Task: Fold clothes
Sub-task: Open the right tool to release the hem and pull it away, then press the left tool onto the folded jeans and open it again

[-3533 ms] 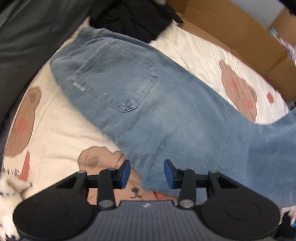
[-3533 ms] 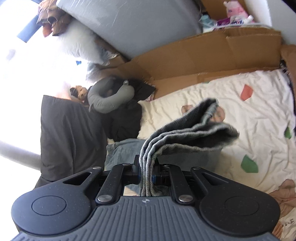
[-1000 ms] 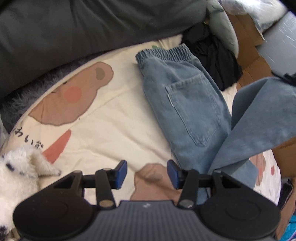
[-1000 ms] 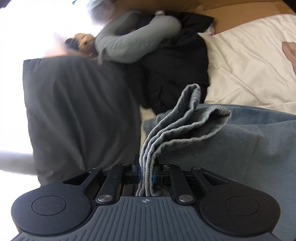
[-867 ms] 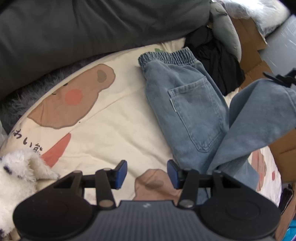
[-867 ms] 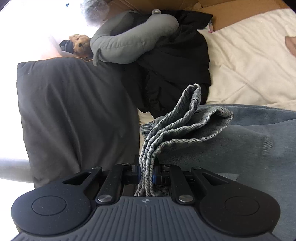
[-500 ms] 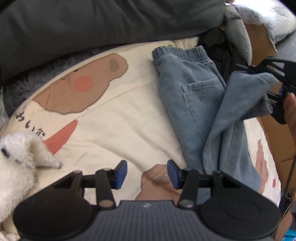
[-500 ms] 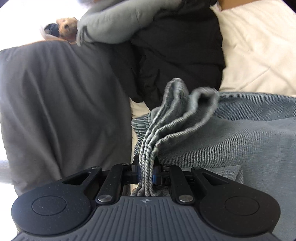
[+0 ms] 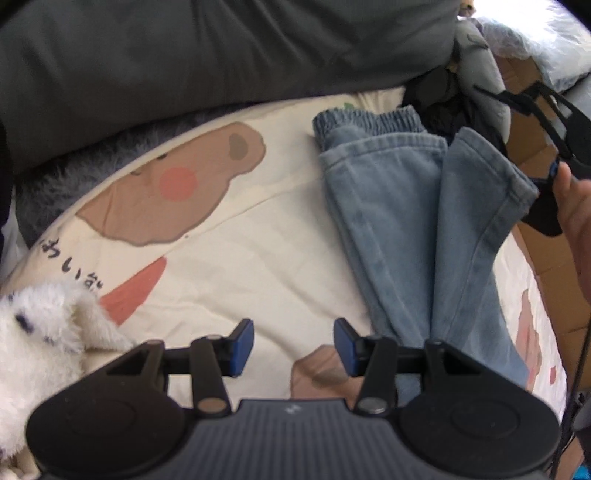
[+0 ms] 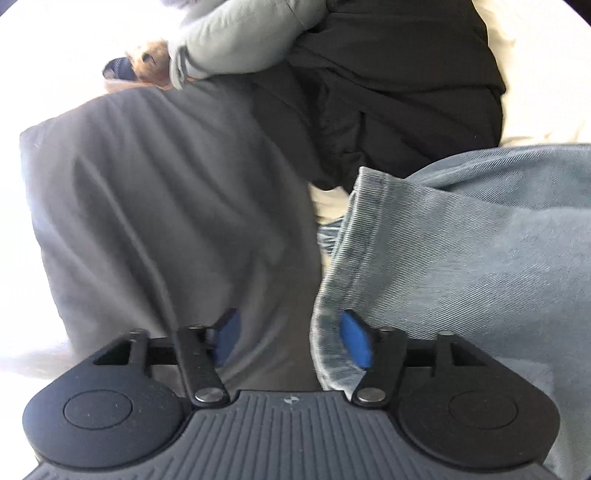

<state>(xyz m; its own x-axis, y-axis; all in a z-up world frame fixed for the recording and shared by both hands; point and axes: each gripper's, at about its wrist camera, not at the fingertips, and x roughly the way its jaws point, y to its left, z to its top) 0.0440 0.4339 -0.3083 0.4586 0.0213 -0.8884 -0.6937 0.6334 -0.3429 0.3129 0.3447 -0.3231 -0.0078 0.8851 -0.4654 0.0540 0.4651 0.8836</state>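
Left wrist view gives us the wider scene: the jeans (image 9: 417, 236) lie folded lengthwise on the bedsheet (image 9: 229, 266), toward its right side, with the elastic waistband at the far end near the dark grey pillow (image 9: 184, 51) and the two leg hems laid over it. Our left gripper (image 9: 293, 341) hangs over bare sheet beside the jeans, its blue pads (image 9: 242, 339) standing partly apart with nothing between them. At the left edge we see a white plush toy (image 9: 40, 332), and at the right edge our right gripper (image 9: 554, 155) with part of the hand holding it (image 9: 572, 210), just past the corner of the nearer hem. Cardboard (image 9: 554, 266) borders the sheet on that side. Right wrist view shows what the other cannot: our right gripper's (image 10: 291, 334) jaws are opening, and the hem of the jeans (image 10: 461, 258) sits loose against the right pad (image 10: 356, 338), no longer pinched. It also shows black clothing (image 10: 399, 92) and a grey neck pillow (image 10: 243, 33) beyond the jeans, and the dark grey pillow (image 10: 155, 206) filling the left.
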